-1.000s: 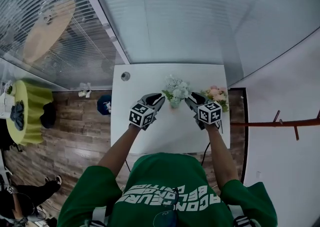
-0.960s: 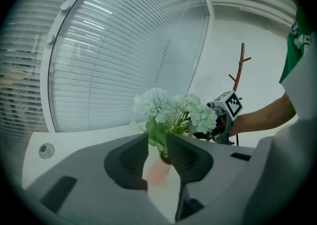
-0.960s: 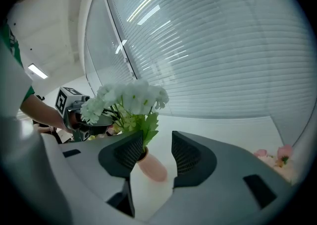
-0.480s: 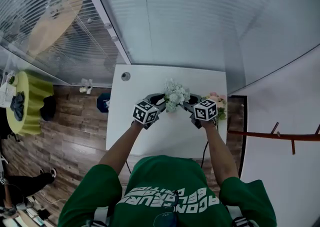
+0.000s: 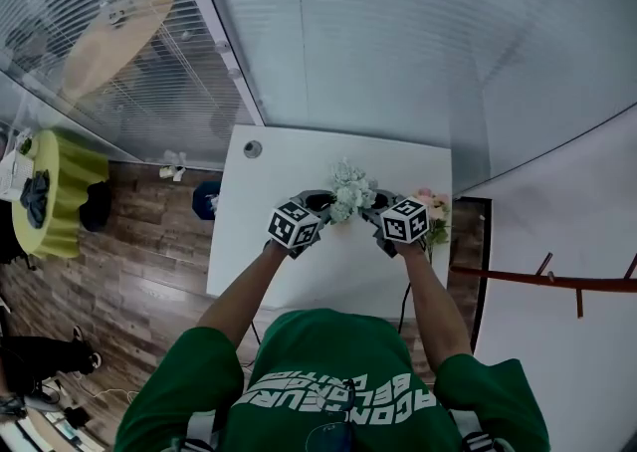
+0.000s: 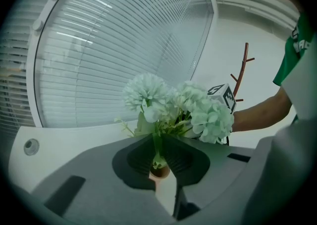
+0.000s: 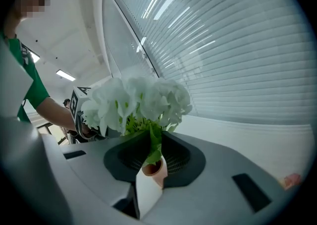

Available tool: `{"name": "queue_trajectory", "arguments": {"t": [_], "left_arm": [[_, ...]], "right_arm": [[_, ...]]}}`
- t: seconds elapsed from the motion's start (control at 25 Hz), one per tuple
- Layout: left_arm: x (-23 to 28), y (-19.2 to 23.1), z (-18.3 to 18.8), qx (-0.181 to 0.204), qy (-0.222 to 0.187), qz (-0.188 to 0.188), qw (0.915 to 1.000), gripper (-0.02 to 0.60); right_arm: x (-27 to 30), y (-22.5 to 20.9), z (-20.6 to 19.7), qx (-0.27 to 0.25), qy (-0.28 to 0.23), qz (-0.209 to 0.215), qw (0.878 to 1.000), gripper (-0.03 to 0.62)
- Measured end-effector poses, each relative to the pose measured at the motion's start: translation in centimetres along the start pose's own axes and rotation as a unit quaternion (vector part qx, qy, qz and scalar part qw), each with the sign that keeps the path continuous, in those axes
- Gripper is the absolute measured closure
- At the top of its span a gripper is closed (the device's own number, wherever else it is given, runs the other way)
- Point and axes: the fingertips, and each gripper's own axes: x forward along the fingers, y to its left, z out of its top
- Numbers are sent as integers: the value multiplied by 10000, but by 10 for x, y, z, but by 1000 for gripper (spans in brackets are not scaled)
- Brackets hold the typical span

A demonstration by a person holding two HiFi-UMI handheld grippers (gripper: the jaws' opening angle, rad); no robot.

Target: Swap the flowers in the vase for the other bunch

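Observation:
A bunch of pale white-green flowers (image 5: 350, 189) stands in a small vase on the white table (image 5: 289, 156). My left gripper (image 5: 323, 206) reaches in from the left and my right gripper (image 5: 376, 206) from the right, meeting under the blooms. In the left gripper view the jaws (image 6: 157, 142) have just been closing and pinch the green stems, with the vase mouth (image 6: 159, 172) just below. In the right gripper view the jaws (image 7: 151, 137) have also just been closing onto the stems and a leaf above the vase (image 7: 152, 169). The other, pink bunch (image 5: 431, 208) lies at the table's right edge.
A glass wall with blinds runs close behind the table. A round grommet (image 5: 253, 149) sits in the far left corner. A red-brown coat rack (image 5: 557, 281) stands to the right. The table's right edge is just past the pink bunch.
Both grippers have moved inward and forward to the base of the white-green bunch, and their jaws have narrowed around the stems. The flowers and vase stay in place.

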Motion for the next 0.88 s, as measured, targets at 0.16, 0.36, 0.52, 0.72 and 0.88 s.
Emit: {"name": "queue_trajectory", "arguments": {"t": [0.16, 0.36, 0.52, 0.72, 0.88], "left_arm": [[-6, -5, 9, 112, -114, -12, 9999, 555], [-16, -10, 28, 240, -330, -54, 9992, 561], [-23, -13, 45, 359, -443, -62, 9984, 561], [-40, -22, 73, 445, -564, -77, 9974, 561], [-50, -24, 97, 523, -752, -76, 9958, 561]], "right_arm": [[-6, 10, 10, -108, -123, 8, 9999, 539], [-15, 21, 31, -358, -285, -44, 9989, 548], [-19, 26, 48, -494, -375, -119, 9980, 549], [-29, 43, 76, -592, -469, -200, 9969, 549], [-35, 51, 101, -692, -582, -192, 9957, 551]]}}
